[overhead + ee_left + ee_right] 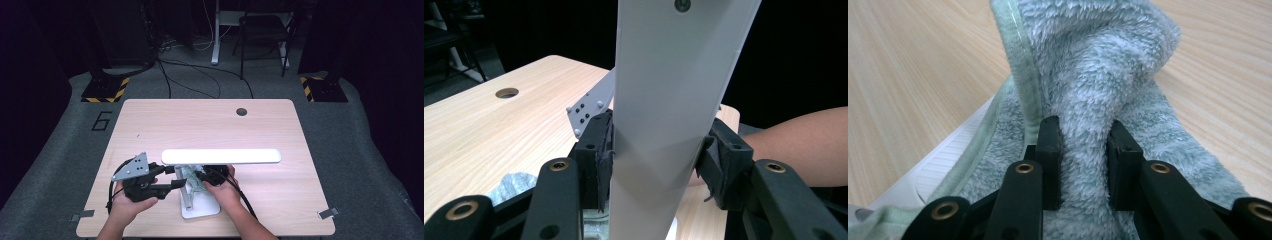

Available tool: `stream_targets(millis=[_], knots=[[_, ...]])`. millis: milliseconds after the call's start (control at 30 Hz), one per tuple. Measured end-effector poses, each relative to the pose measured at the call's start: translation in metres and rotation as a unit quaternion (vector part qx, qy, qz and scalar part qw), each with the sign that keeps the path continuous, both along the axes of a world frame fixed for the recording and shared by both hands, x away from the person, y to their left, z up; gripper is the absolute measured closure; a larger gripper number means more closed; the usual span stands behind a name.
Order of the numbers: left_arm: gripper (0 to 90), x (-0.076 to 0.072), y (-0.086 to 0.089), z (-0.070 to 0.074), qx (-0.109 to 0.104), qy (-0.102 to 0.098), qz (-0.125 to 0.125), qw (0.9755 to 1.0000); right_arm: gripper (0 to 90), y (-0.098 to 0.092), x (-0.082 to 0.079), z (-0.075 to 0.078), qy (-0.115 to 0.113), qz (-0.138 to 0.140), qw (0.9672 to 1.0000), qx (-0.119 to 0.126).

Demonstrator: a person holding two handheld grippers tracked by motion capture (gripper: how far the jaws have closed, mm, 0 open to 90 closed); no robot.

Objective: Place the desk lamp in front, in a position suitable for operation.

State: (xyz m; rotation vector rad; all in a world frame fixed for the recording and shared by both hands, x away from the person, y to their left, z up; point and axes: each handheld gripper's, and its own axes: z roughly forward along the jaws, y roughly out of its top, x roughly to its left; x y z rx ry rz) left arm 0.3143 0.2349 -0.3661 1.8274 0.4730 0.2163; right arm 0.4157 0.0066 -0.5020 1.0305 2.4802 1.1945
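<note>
Here, near the front edge of the wooden table (150, 120), stands a white desk lamp (220, 156) with its long head level above its flat base (202, 209). The left gripper (656, 160) has its jaws clamped on the lamp's white upright arm, one pad pressed to each side. The right gripper (1083, 165) has its jaws pinching a fold of a pale green fluffy cloth (1098, 75), which lies over the base, just beside the arm.

Wooden table (150, 125) under lamp base (205, 207)
</note>
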Motion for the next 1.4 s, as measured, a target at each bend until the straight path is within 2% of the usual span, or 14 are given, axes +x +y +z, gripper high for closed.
stream_targets(millis=[167, 200, 300, 367, 433, 500, 567, 733, 867, 1067, 1100, 1333, 1400], knots=[[51.8, 0.001, 0.000, 0.000, 0.002, -0.004, 0.000, 1.0000, 72.3, -0.003, -0.001, 0.003, 0.004, -0.010, 0.9999, 0.001], [51.8, 0.000, 0.000, 0.000, 0.000, 0.002, -0.001, 1.0000, 72.2, -0.003, -0.002, 0.004, 0.004, -0.008, 0.9999, 0.006], [51.7, 0.000, 0.000, 0.000, -0.002, 0.002, -0.001, 1.0000, 72.2, 0.000, -0.010, 0.009, 0.007, 0.025, 0.9992, 0.030], [51.7, 0.000, -0.001, 0.000, -0.001, 0.002, 0.000, 1.0000, 72.2, 0.004, -0.018, 0.012, 0.007, 0.060, 0.9977, 0.029], [51.7, 0.000, -0.001, 0.000, -0.001, 0.003, 0.001, 1.0000, 72.2, 0.011, -0.025, 0.010, 0.003, 0.088, 0.9959, 0.021], [51.7, 0.000, -0.001, 0.000, 0.001, 0.002, 0.000, 1.0000, 72.1, 0.016, -0.029, 0.007, -0.012, 0.095, 0.9954, -0.003], [51.7, 0.000, -0.001, 0.000, 0.001, 0.001, 0.001, 1.0000, 72.1, 0.015, -0.030, 0.004, -0.021, 0.093, 0.9954, -0.005], [51.7, 0.000, 0.000, 0.000, 0.002, -0.002, 0.000, 1.0000, 72.2, 0.009, -0.028, 0.000, -0.014, 0.088, 0.9960, 0.009], [51.7, -0.001, 0.000, 0.000, 0.001, 0.001, 0.001, 1.0000, 72.3, 0.006, -0.025, -0.001, -0.013, 0.081, 0.9965, 0.010], [51.8, -0.001, 0.000, 0.000, 0.003, -0.001, 0.001, 1.0000, 72.3, -0.001, -0.019, -0.001, -0.023, 0.062, 0.9978, -0.011], [51.8, -0.001, 0.000, 0.000, 0.003, -0.001, 0.001, 1.0000, 72.3, -0.002, -0.018, -0.001, -0.018, 0.056, 0.9982, -0.010], [51.8, -0.001, -0.001, 0.000, 0.002, -0.004, 0.004, 1.0000, 72.2, -0.010, -0.010, -0.002, -0.030, 0.034, 0.9988, -0.017], [51.9, -0.002, -0.001, 0.000, 0.005, -0.002, 0.003, 1.0000, 72.2, -0.014, -0.007, -0.003, -0.025, 0.023, 0.9993, -0.012]])
